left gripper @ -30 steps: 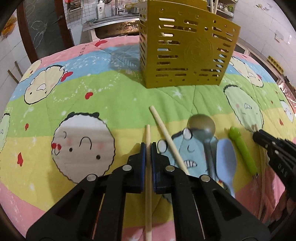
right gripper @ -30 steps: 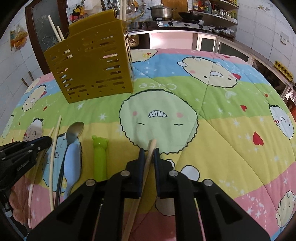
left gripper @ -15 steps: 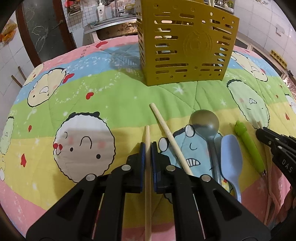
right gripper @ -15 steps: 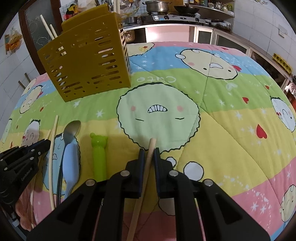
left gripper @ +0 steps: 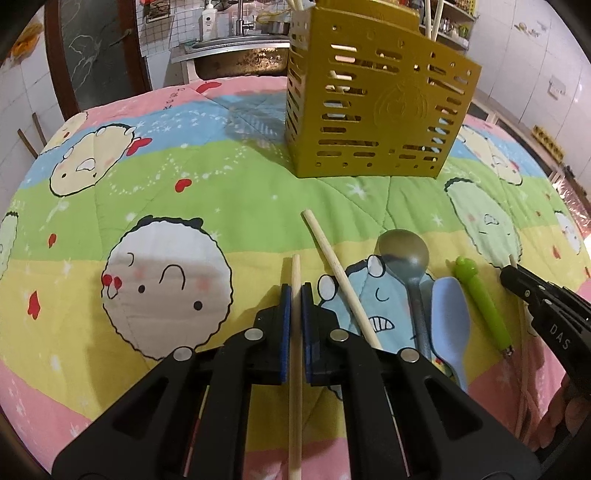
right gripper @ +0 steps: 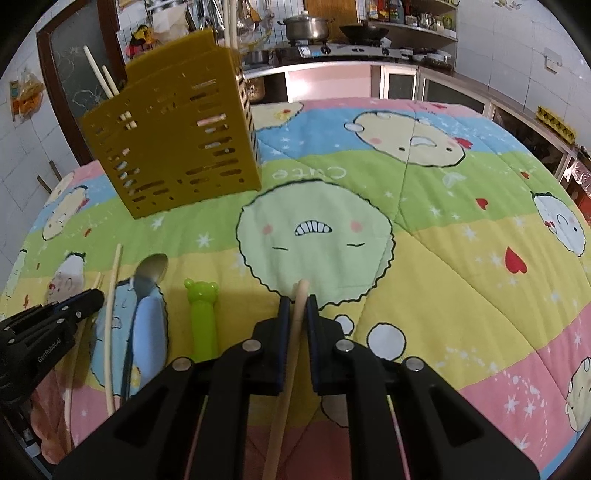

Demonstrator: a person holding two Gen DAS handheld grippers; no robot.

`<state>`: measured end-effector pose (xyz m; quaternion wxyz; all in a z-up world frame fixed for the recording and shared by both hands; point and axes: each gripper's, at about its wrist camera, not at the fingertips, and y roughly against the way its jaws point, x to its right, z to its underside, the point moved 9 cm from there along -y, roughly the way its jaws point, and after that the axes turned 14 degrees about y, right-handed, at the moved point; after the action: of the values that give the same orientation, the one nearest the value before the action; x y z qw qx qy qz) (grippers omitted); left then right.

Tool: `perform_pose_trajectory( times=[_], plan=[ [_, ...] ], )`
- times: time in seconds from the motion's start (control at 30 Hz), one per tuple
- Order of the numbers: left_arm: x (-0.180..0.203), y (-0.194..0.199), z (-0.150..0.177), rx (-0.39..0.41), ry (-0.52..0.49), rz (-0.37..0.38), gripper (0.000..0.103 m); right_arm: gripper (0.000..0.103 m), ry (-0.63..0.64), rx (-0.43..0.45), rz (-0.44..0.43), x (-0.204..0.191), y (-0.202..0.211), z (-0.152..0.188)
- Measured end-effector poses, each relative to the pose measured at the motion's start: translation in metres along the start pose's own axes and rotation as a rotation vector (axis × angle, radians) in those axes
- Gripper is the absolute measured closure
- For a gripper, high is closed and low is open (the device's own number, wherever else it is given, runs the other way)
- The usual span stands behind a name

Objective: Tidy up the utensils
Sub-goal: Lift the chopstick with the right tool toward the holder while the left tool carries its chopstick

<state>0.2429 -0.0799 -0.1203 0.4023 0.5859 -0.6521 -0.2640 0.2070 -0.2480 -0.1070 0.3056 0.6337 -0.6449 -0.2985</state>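
Note:
My left gripper [left gripper: 295, 291] is shut on a wooden chopstick [left gripper: 295, 354], held over the cartoon quilt. My right gripper [right gripper: 297, 304] is shut on another wooden chopstick [right gripper: 291, 350]; it also shows at the right of the left wrist view [left gripper: 517, 277]. A yellow slotted utensil holder [left gripper: 376, 110] stands upright at the back, with chopsticks [right gripper: 99, 77] sticking out; it also shows in the right wrist view [right gripper: 173, 140]. On the quilt lie a loose chopstick [left gripper: 340, 273], a metal spoon [left gripper: 404, 254], a light blue spoon [left gripper: 448, 321] and a green bear-topped utensil [left gripper: 484, 306].
The colourful quilt [right gripper: 443, 258] covers the whole table. A sink [left gripper: 236, 62] and a dark door [left gripper: 96, 55] stand behind the table. A stove with a pot [right gripper: 306, 29] and cabinets lie at the back right. My left gripper appears at the left edge of the right wrist view [right gripper: 44, 328].
Both grippers have risen slightly and drawn closer to the yellow holder, each still holding its chopstick. The utensils on the quilt have not moved.

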Motion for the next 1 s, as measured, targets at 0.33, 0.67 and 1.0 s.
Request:
perform_pose_trajectory(
  times=[0.33, 0.67, 1.0],
  plan=[
    [-0.001, 0.049, -0.014, 0.123, 0.035, 0.085, 0.099, 0.095, 0.033, 0.173, 0.008, -0.007, 0.049, -0.021],
    [0.005, 0.104, -0.022, 0.286, -0.003, 0.118, 0.099, 0.097, 0.04, 0.332, 0.025, 0.0, 0.1, -0.033],
    [0.001, 0.13, -0.019, 0.354, -0.012, 0.155, 0.099, 0.097, 0.024, 0.393, 0.011, 0.008, 0.121, -0.028]
  ],
)
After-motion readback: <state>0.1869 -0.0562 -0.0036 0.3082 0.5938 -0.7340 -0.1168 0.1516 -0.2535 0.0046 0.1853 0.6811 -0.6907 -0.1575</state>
